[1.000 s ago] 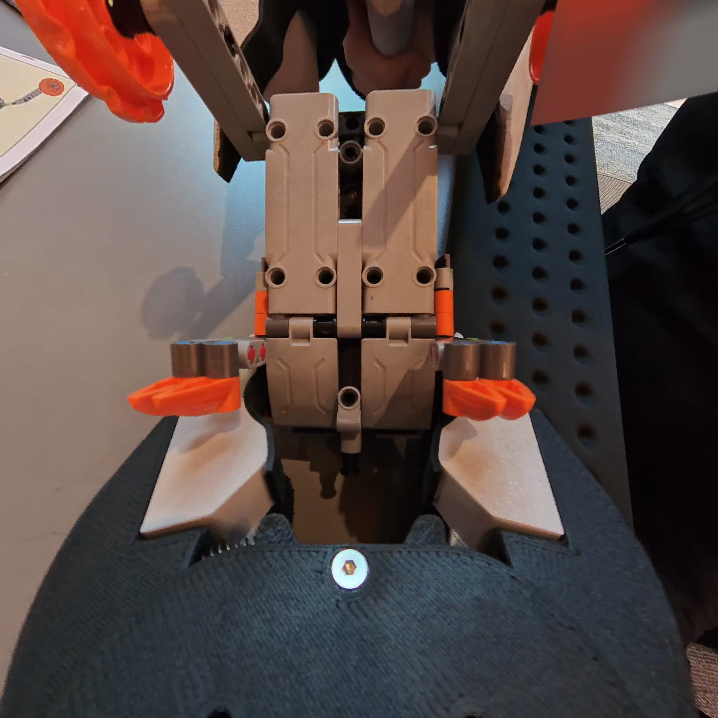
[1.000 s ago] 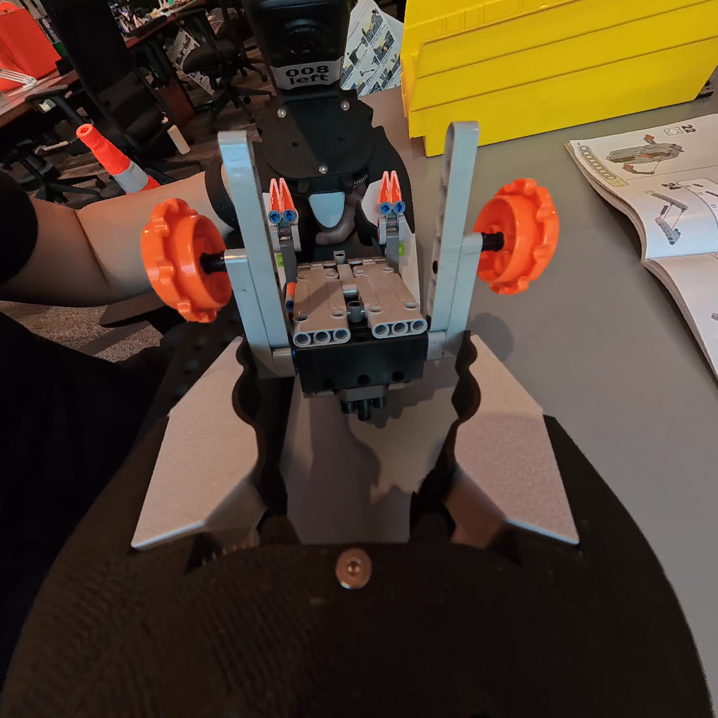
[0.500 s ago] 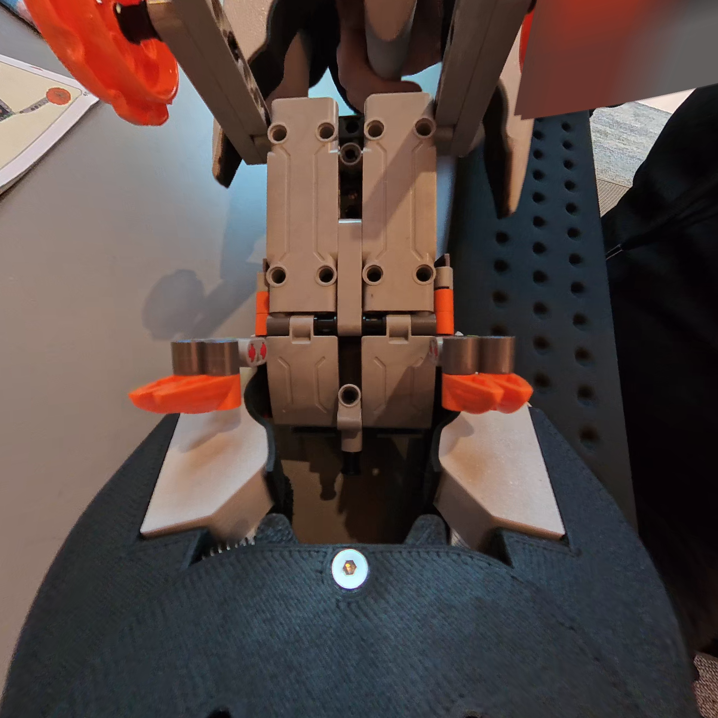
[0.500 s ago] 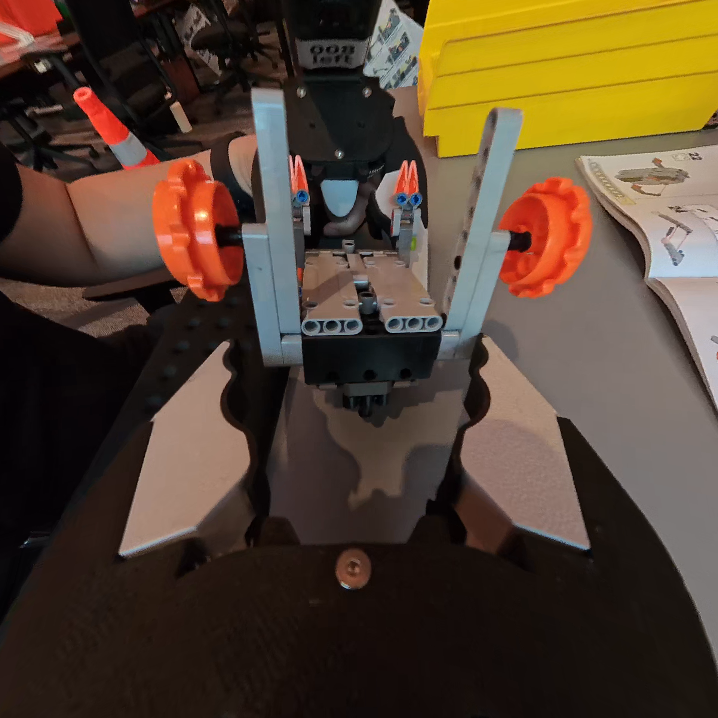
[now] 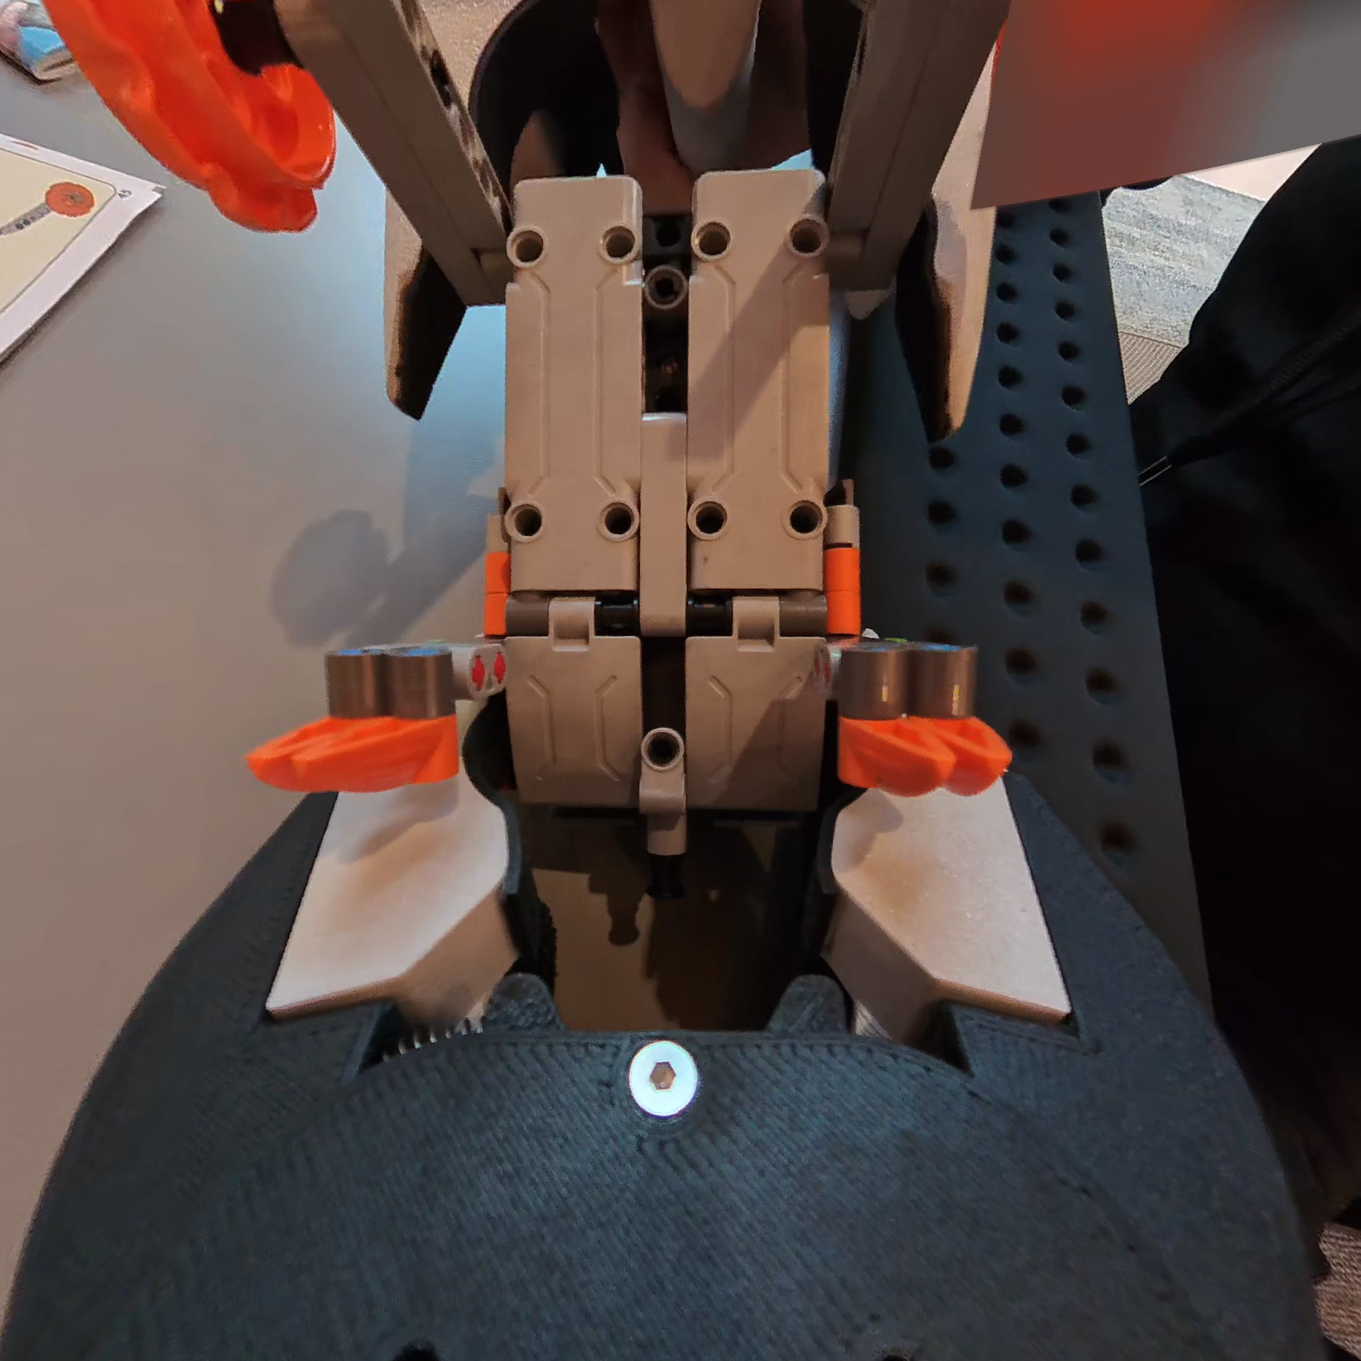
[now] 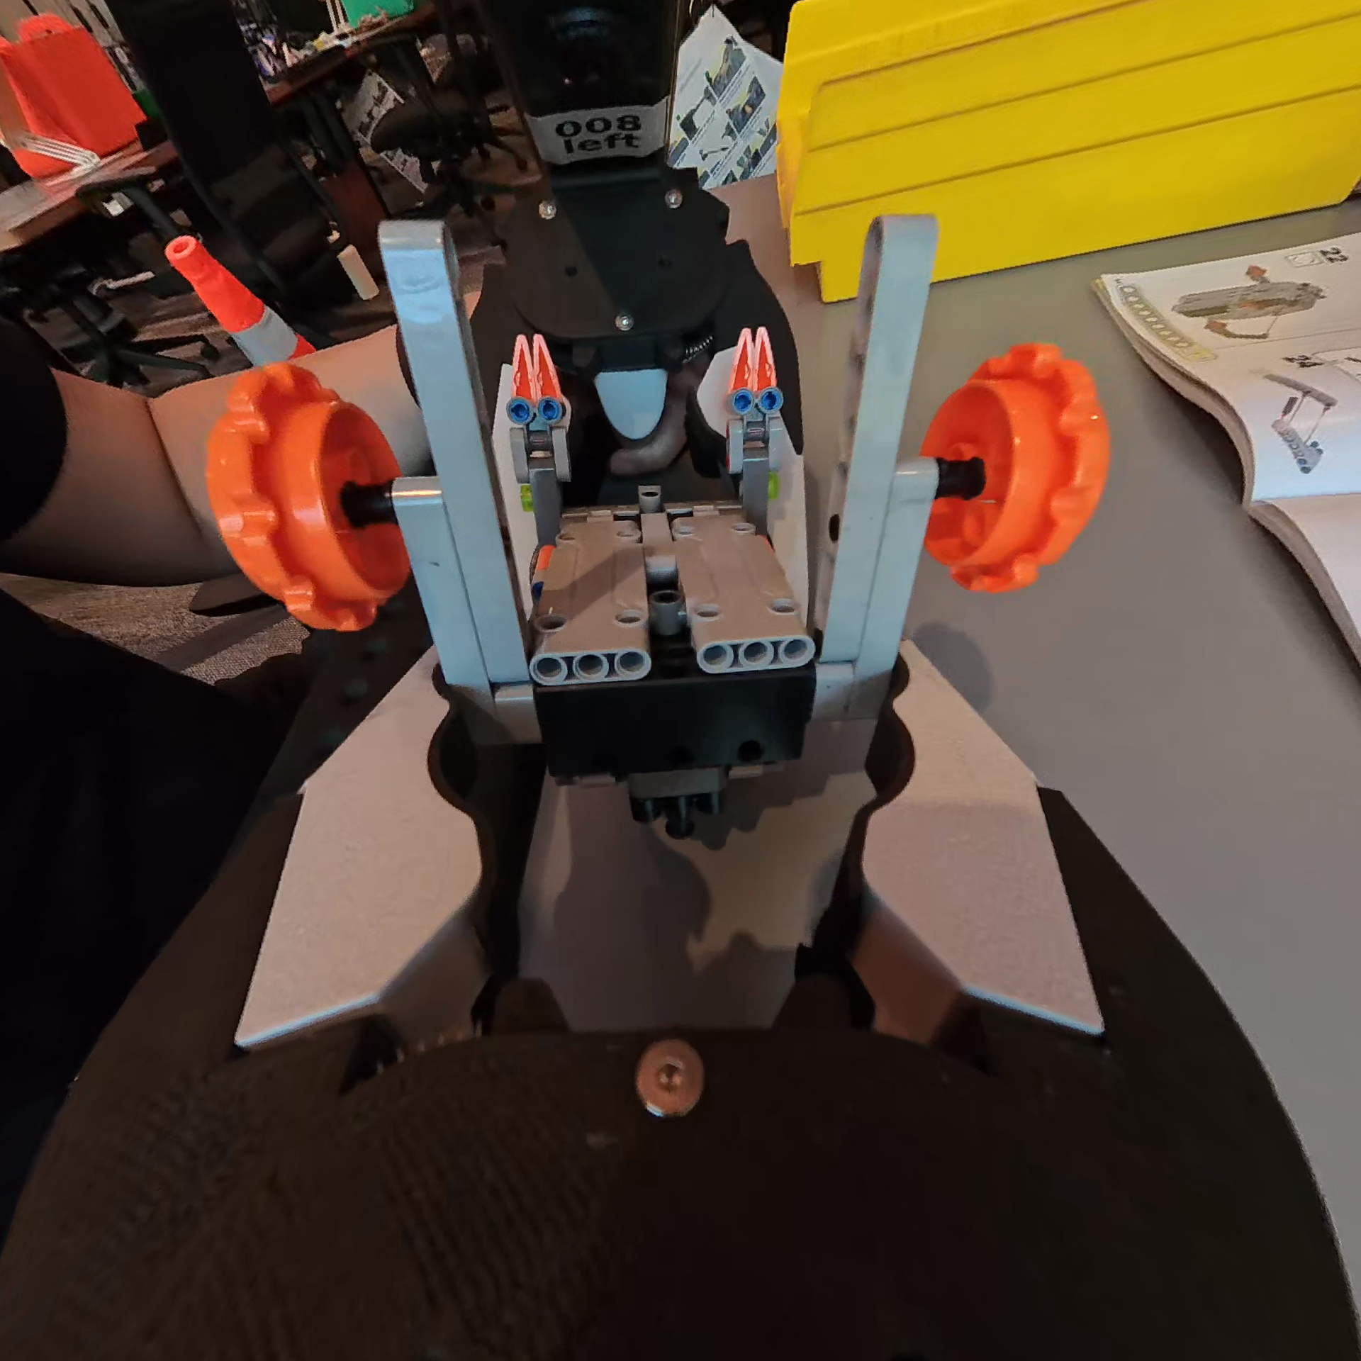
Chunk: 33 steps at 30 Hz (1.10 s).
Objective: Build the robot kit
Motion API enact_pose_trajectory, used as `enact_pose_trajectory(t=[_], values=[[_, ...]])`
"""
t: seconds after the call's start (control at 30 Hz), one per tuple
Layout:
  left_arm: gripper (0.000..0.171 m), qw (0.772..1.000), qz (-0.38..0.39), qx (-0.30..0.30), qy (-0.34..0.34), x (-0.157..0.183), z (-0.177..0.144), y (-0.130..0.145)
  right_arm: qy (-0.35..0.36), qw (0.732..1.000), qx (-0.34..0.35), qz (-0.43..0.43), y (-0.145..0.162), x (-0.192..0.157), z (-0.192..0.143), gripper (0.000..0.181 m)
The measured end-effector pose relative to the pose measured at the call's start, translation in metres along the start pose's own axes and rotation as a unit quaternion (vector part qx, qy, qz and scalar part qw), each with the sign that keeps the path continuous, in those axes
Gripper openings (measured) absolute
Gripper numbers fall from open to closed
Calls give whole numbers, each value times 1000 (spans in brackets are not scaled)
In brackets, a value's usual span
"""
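A grey and black brick-built model (image 5: pixel 663 442) with two orange wheels (image 6: pixel 302 493) on upright grey beams (image 6: pixel 442 442) is held between both grippers above the grey table (image 5: pixel 184 515). My left gripper (image 5: pixel 663 795) is shut on the end with the orange spikes (image 5: pixel 353 758). My right gripper (image 6: pixel 670 736) is shut on the opposite end, at the black block (image 6: pixel 670 714). Each gripper faces the other: the right gripper shows at the top of the left wrist view (image 5: pixel 677 243), and the left gripper shows behind the model in the right wrist view (image 6: pixel 633 412).
A yellow bin (image 6: pixel 1068 125) stands at the back right of the table, and an open instruction booklet (image 6: pixel 1252 368) lies on the right. A black perforated plate (image 5: pixel 1031 515) lies beside the model. A person's forearm (image 6: pixel 132 471) is on the left, with an orange cone (image 6: pixel 228 302) and chairs behind. There is about 5 cm between the tips of the two grippers.
Both grippers stay shut on the model. The two grippers and the model have shifted slightly, and the wheels and upright beams look larger and nearer in both views.
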<state>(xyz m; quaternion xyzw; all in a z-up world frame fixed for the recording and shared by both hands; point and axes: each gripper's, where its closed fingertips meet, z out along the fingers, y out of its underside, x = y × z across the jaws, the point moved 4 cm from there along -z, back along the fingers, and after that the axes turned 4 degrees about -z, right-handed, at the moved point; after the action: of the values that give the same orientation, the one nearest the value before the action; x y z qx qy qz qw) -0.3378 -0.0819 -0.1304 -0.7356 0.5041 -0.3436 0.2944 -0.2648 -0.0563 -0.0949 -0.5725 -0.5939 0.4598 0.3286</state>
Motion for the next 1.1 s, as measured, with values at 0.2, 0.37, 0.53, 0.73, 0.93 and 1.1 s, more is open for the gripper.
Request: enact_pose_trajectory(t=[0.2, 0.37, 0.53, 0.73, 0.93, 1.1], values=[[90, 1000, -2, 0, 3, 0, 0, 0, 2, 1000, -20, 0, 0, -1, 0, 109], [90, 1000, -1, -1, 3, 0, 0, 0, -1, 1000, -25, -1, 1, -1, 0, 109], [90, 1000, -8, 4, 2, 0, 0, -1, -19, 1000, 1, 11, 1, 2, 0, 109], [90, 1000, 15, 5, 0, 2, 0, -1, -87, 996, 26, 0, -1, -2, -19, 107], [90, 999, 36, 10, 6, 4, -2, -2, -63, 995, 0, -73, 3, -5, -25, 95], [89, 999, 17, -3, 46, 0, -4, 1, -96, 995, 28, -17, 0, -1, -28, 82]])
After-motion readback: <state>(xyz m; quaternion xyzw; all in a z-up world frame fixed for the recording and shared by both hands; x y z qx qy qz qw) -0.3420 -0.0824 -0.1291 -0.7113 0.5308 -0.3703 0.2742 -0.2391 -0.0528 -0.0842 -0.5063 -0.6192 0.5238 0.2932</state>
